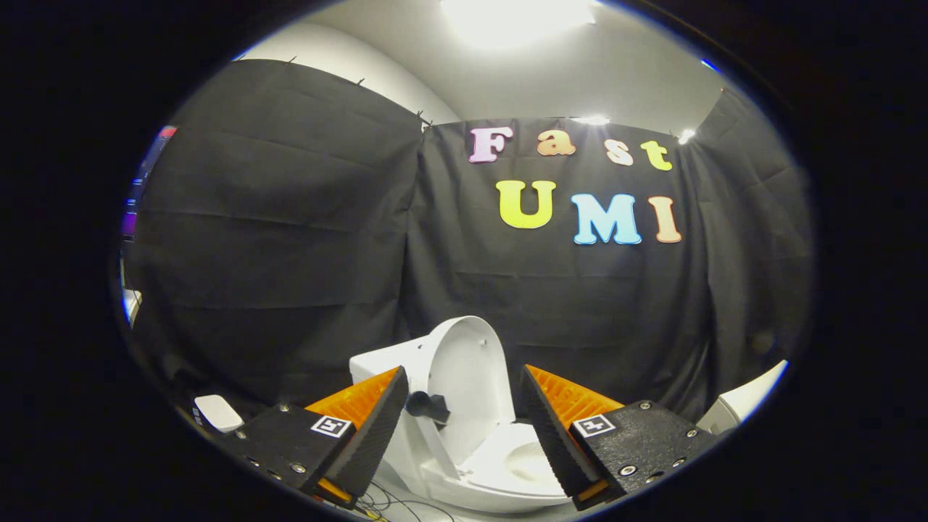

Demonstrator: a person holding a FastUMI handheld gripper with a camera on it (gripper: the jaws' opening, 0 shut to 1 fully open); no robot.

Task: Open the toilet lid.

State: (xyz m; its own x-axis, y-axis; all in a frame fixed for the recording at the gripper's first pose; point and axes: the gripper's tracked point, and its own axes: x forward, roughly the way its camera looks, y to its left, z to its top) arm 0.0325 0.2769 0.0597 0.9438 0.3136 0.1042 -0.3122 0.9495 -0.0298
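Note:
A white toilet (478, 464) stands just ahead of my fingers, against the black cloth wall. Its lid (464, 370) is raised, standing nearly upright and leaning back toward the tank (380, 366). The seat and bowl opening (525, 460) lie exposed below it. A small dark knob or handle (428, 407) sticks out from the lid's near edge, close to my left finger. My gripper (460, 395) is open, its two fingers spread wide on either side of the lid, touching nothing.
A small white box (217, 413) lies low at the left by the cloth. Part of a white fixture (747, 399) shows at the right. Thin cables (384, 500) run on the floor in front of the toilet base.

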